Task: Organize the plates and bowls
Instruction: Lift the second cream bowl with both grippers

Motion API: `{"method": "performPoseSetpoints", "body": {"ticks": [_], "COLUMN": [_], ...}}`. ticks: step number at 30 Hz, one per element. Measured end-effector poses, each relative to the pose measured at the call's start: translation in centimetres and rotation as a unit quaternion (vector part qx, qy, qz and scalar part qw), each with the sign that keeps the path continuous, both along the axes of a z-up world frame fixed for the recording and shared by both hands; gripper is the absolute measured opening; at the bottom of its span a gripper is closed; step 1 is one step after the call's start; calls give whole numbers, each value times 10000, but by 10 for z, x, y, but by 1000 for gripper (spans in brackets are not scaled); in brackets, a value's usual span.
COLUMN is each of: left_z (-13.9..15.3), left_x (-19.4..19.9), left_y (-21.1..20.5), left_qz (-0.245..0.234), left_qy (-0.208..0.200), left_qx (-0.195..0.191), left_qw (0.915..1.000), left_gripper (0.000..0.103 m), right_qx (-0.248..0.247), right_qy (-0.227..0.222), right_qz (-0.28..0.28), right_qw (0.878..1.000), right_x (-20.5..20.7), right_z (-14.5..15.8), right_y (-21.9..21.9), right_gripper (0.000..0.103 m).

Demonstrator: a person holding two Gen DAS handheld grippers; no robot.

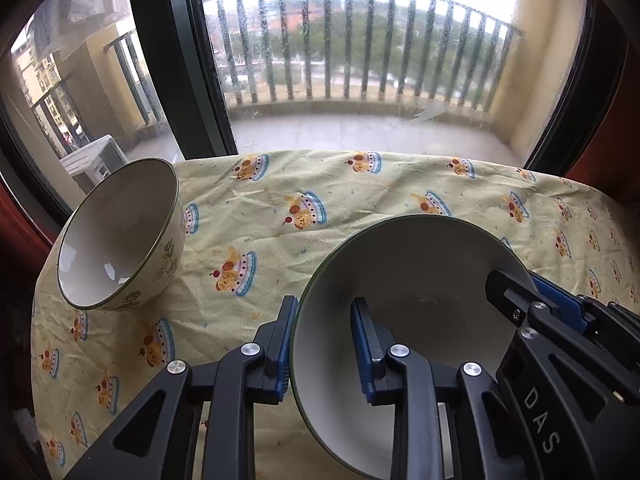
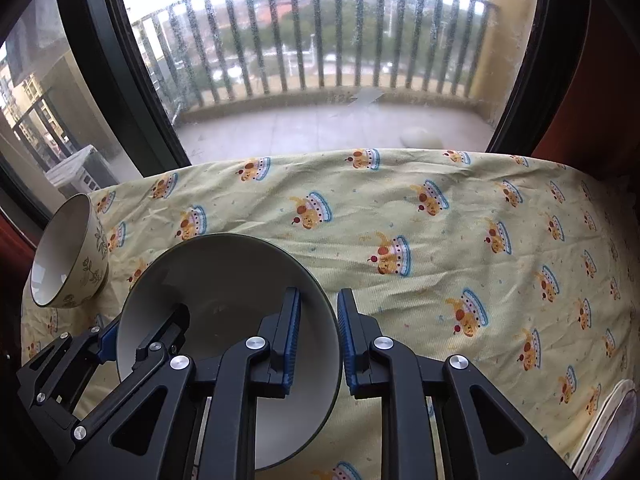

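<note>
A wide shallow bowl (image 1: 412, 280), white inside with a dark rim, sits near the table's front edge. My left gripper (image 1: 326, 344) is shut on its left rim, one finger outside and one inside. My right gripper (image 2: 318, 336) is shut on the opposite rim of the same bowl (image 2: 224, 280). Each gripper also shows in the other view: the right gripper (image 1: 528, 284) on the bowl's right side, the left gripper (image 2: 140, 330) on its left. A smaller deep bowl (image 1: 120, 236) with a leaf print stands apart at the table's left edge, also seen as the small bowl (image 2: 68, 252).
A yellow tablecloth (image 1: 360, 208) with a cake print covers the table. The rim of a patterned plate (image 2: 612, 428) shows at the table's near right corner. A large window (image 1: 360, 60) and its dark frame stand just behind the table's far edge.
</note>
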State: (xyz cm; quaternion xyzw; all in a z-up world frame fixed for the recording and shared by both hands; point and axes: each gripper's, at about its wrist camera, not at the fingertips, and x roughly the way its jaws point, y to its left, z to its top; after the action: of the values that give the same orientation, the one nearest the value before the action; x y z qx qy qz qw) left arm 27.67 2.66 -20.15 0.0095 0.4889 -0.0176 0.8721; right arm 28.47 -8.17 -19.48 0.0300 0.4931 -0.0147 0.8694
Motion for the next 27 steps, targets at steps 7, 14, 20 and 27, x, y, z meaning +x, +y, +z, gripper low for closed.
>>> {"method": "performPoseSetpoints", "body": {"ticks": [7,14,20,27], "left_z": [7,22,40,59], "left_x": [-7,-18,-31,-49], "left_y": [0,0,3,5], "left_qz": [38,95,85,-33], "left_qy": [-4,-81,-213,-303], "left_qx": [-35,-55,-78,-96], "left_qw": [10000,9999,9997,9995], "left_gripper": [25,25,25,25], "right_qx": [4,52,53,44], "right_qy": [2,-45,-164,-253], "right_qz": [14,-20,-46,-139], "right_qw": [10000,10000,9998,9996], "right_x": [-4,-15,-29,-50], "right_z": [7,22,41,62], "right_y": [0,-1,0,2], "right_gripper": [22,22,22,22]}}
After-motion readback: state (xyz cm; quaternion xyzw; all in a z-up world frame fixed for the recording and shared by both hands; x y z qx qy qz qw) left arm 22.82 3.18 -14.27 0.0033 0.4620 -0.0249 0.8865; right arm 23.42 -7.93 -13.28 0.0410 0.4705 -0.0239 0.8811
